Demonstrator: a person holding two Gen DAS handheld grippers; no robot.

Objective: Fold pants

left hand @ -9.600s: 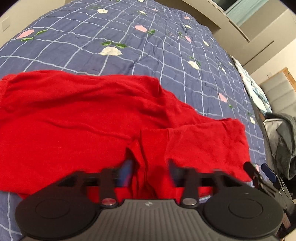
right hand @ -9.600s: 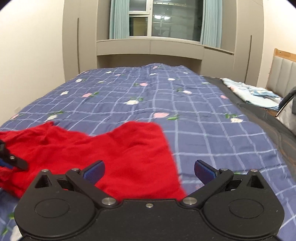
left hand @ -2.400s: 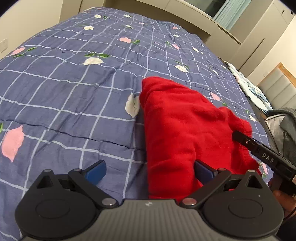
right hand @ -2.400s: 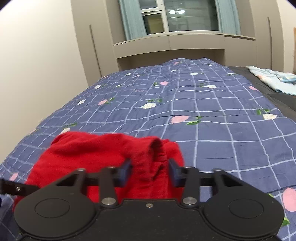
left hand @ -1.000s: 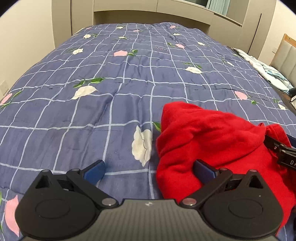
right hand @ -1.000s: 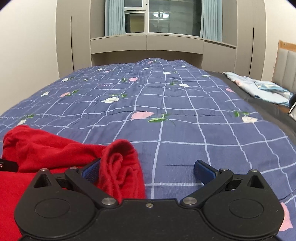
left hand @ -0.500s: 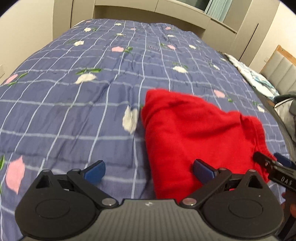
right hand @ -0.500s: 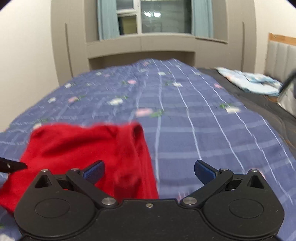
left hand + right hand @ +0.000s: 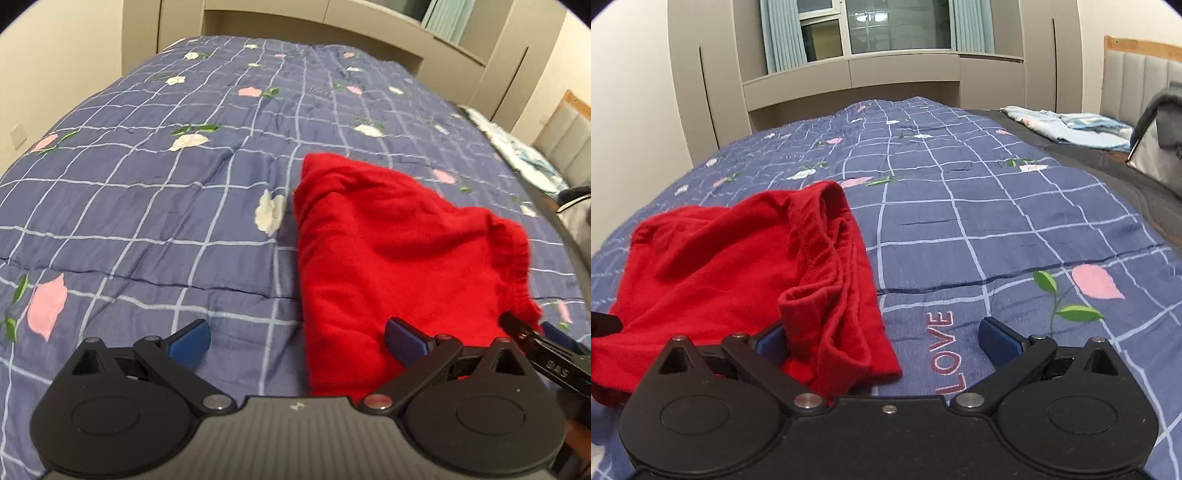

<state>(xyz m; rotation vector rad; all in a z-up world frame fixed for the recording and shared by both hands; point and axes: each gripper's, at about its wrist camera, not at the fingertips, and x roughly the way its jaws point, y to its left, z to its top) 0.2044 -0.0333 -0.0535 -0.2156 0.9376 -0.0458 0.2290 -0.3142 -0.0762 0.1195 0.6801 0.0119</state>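
Note:
The red pants (image 9: 399,251) lie folded into a compact bundle on the blue checked quilt (image 9: 147,177). In the right wrist view the pants (image 9: 731,266) show a rumpled waistband edge on their right side. My left gripper (image 9: 295,341) is open and empty, just in front of the bundle's near left corner. My right gripper (image 9: 886,341) is open and empty, its left finger (image 9: 768,341) partly behind the near fold of the pants. The right gripper also shows at the right edge of the left wrist view (image 9: 546,350).
The quilt (image 9: 997,221) covers a wide bed with flower prints and the word LOVE. A light blue cloth (image 9: 1071,129) lies at the far right. A dark bag (image 9: 1160,147) stands at the right edge. Cabinets and a window are beyond the bed.
Both grippers stay open and have drawn back slightly from the folded pants. The right gripper let go of the waistband about two seconds ago; the bundle now rests on the quilt.

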